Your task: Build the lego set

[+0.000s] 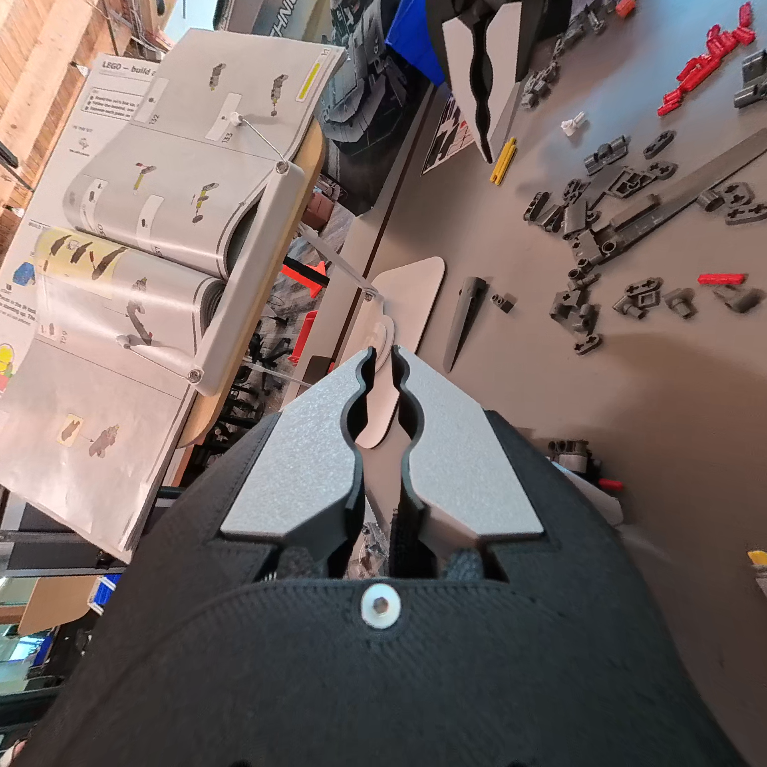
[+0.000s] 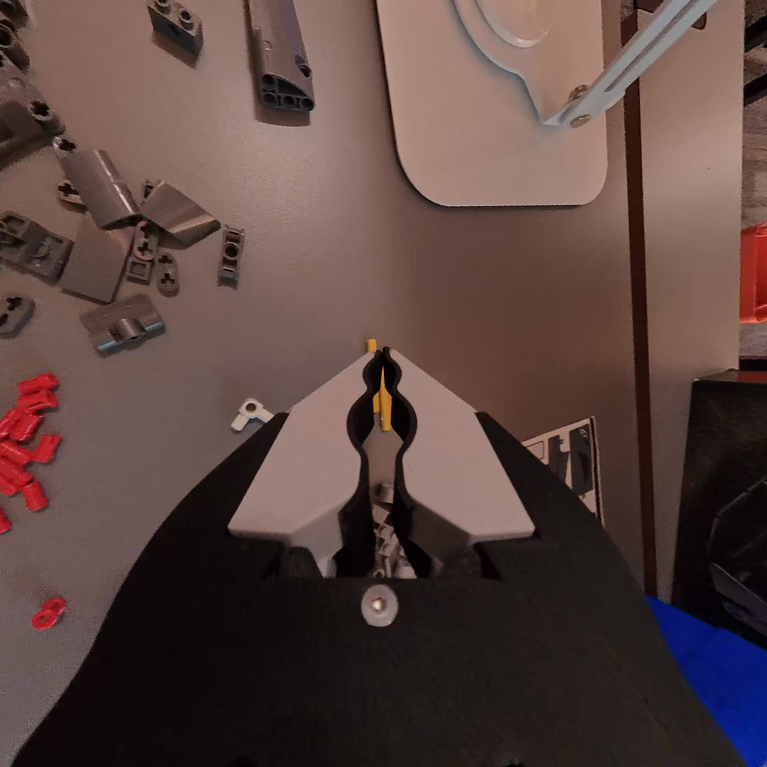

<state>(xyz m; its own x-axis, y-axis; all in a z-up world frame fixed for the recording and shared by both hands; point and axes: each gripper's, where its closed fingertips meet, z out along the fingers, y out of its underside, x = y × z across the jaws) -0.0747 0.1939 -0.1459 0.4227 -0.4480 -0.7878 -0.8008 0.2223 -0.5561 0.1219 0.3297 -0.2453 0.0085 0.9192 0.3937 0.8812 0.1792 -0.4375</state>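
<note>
Open booklet [image 1: 137, 216], scattered grey pieces [image 1: 589, 220]

The left wrist view looks forward along its own hand-held gripper [image 1: 384, 352], rolled steeply so the surface [image 1: 539, 394] runs up the right side and an open instruction booklet [image 1: 145, 207] on a stand fills the left; the right wrist view looks almost straight down its hand-held gripper [image 2: 382, 352], close above the same surface [image 2: 477, 290]. Both take in the pale stand base [image 1: 415, 299] [image 2: 498, 145], a yellow rod [image 1: 503, 161] [image 2: 384, 409], grey parts [image 1: 602, 232] [image 2: 108, 232] and red pins [image 1: 705, 70] [image 2: 25, 440]; the left view also catches the right hand-held gripper far off.
</note>
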